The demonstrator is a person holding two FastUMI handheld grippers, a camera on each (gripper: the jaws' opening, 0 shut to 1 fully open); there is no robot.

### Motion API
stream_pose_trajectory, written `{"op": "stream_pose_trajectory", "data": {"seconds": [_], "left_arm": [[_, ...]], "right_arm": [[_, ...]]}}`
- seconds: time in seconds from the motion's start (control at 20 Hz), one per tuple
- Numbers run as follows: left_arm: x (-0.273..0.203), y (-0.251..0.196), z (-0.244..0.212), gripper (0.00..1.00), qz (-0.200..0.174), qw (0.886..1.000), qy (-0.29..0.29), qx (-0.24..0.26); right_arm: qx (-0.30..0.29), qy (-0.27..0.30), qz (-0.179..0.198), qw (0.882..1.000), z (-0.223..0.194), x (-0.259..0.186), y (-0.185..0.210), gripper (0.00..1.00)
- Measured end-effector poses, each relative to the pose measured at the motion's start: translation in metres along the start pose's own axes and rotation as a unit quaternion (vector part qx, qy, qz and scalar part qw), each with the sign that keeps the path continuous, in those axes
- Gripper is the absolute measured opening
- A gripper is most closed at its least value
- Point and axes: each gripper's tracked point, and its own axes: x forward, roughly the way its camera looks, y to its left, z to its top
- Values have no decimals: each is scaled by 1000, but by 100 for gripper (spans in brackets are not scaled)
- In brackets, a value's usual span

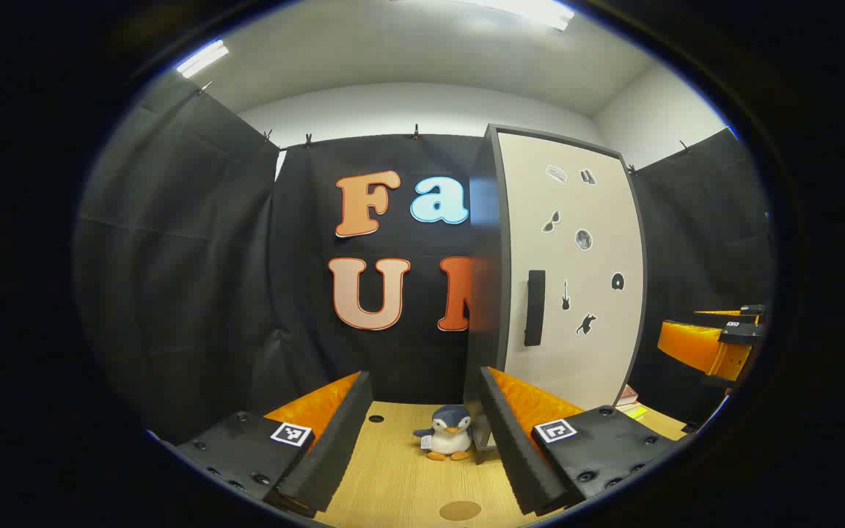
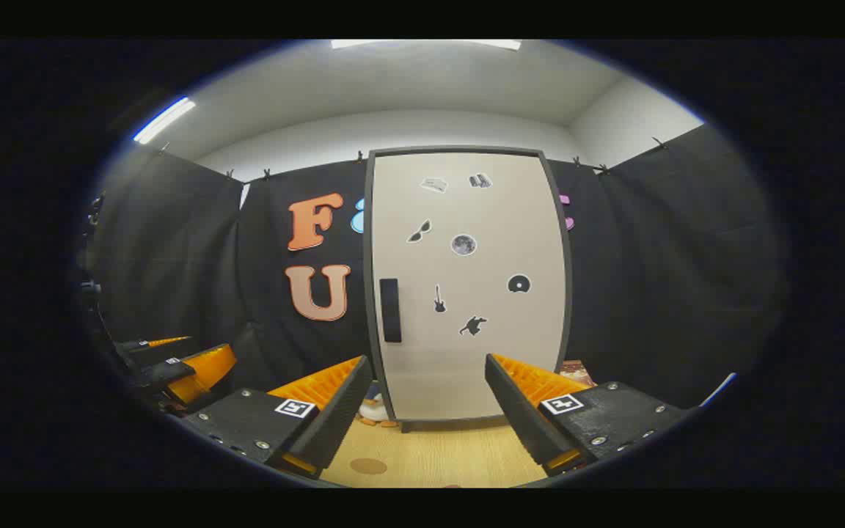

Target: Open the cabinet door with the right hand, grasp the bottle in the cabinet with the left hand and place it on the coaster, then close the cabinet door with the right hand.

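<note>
My left gripper (image 1: 422, 440) is showing two black blocks dotted with silver screws, each wearing a small square black-and-white marker tag. Ribbed inner faces are running along both fingers (image 1: 334, 440). My right gripper (image 2: 426, 418) is showing the same build: black screw-studded blocks, one square tag apiece, ridged fingers (image 2: 518, 411).

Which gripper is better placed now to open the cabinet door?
Right. The right gripper is open and faces the closed cabinet door squarely, its handle just ahead. The left gripper points beside the cabinet.
</note>
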Motion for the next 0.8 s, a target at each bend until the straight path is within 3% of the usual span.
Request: {"op": "stream_pose_trajectory", "data": {"seconds": [0.35, 0.4, 0.45, 0.5, 0.55, 0.8], "left_arm": [[0, 3, 0, 95, 0, 1000, -1, 3], [0, 3, 1, 95, 1, 1000, -1, 2], [0, 6, 1, 95, 2, 1000, -1, 2], [0, 6, 0, 95, 1, 1000, -1, 2], [1, 5, -1, 95, 1, 1000, 0, 1], [3, 6, -2, 95, -3, 1000, 2, -3]], "right_arm": [[0, 1, 1, 1000, -1, 1, 3, 96], [0, 1, 1, 1000, 0, 1, 4, 100], [-1, 2, 2, 1000, 0, 2, 5, 96], [0, 2, 3, 1000, 0, 2, 7, 100], [-1, 2, 3, 1000, 0, 2, 7, 96], [-1, 3, 3, 1000, -1, 3, 8, 96]]}}
